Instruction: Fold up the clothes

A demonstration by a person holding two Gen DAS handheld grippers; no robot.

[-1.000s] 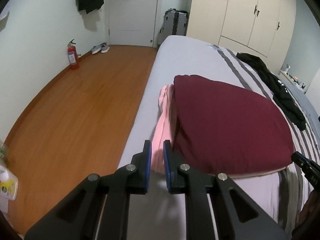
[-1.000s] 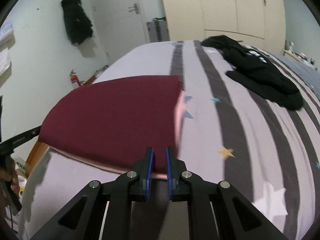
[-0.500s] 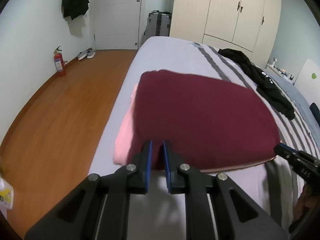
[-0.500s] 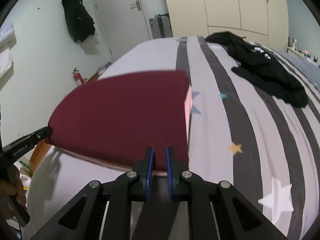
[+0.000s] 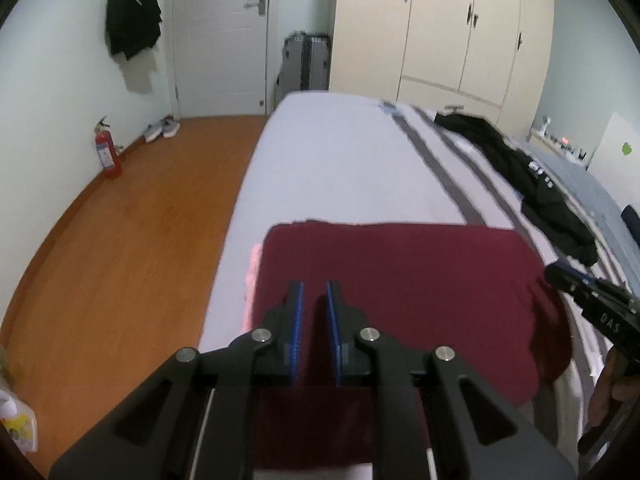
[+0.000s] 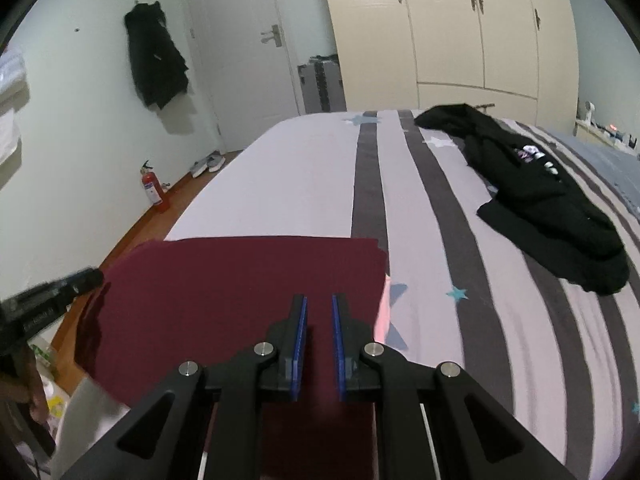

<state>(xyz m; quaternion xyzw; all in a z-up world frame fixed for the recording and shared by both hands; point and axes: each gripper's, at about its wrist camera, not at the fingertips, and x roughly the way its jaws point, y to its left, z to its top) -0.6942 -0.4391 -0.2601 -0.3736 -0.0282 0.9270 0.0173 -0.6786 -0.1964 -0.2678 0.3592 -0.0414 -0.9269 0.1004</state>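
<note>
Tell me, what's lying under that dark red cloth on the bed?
A pink garment peeks out along the edges of the dark red cloth; the rest is covered. Below both is the striped bedsheet.

Looking down along the right gripper (image 6: pixel 319 300), blue-lined jaws nearly closed and pinching the near edge of a maroon garment (image 6: pixel 240 280). Spreading flat across the near end of a bed (image 6: pixel 304 168) covered in pale lilac and grey stripes with stars. Showing a pink layer (image 6: pixel 383 312) peeking out at the garment's right edge. Lying crumpled far right, a black hoodie (image 6: pixel 540 208). Entering from the left edge, the left gripper (image 6: pixel 52 296). Standing by the wall, a red fire extinguisher (image 6: pixel 152 190).
</note>
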